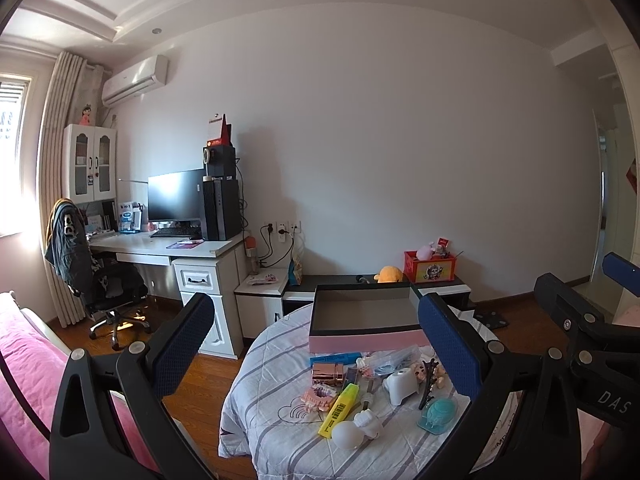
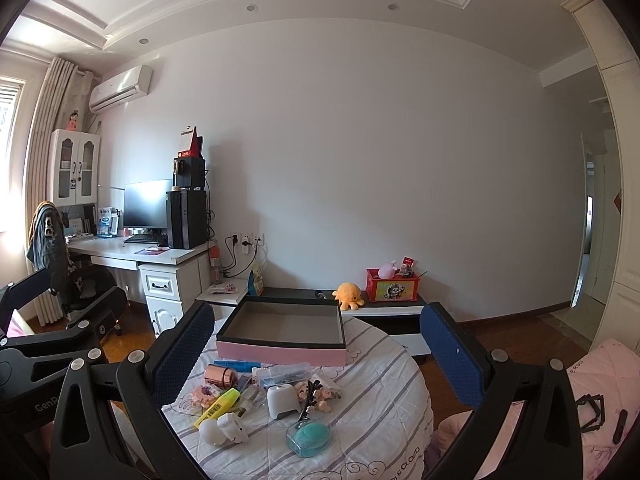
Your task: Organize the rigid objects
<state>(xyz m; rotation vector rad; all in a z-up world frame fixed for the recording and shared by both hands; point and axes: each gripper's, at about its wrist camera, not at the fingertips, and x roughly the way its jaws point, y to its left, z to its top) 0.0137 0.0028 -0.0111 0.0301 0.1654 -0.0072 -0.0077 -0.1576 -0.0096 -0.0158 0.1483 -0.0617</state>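
Note:
A round table under a striped cloth (image 1: 276, 364) (image 2: 384, 384) carries an open pink box with a grey inside (image 1: 362, 314) (image 2: 282, 330). In front of the box lies a heap of small items: a yellow highlighter (image 1: 339, 409) (image 2: 217, 402), a rose-gold cylinder (image 1: 327, 372) (image 2: 221, 376), a white device (image 1: 401, 387) (image 2: 281, 400), a teal snail-shaped case (image 1: 438, 414) (image 2: 309, 436), a white toy (image 1: 356, 429) (image 2: 222, 431), a black hair clip (image 1: 427, 384) (image 2: 310, 400). My left gripper (image 1: 316, 344) and right gripper (image 2: 316, 348) hover open above the heap, both with nothing between their fingers.
A white desk (image 1: 168, 246) with a monitor and computer tower stands at the left wall, an office chair (image 1: 104, 280) beside it. A low cabinet (image 2: 392, 308) holds an orange plush and a red box. Pink bedding (image 1: 24, 360) lies at the left, a pink cushion (image 2: 600, 380) at the right.

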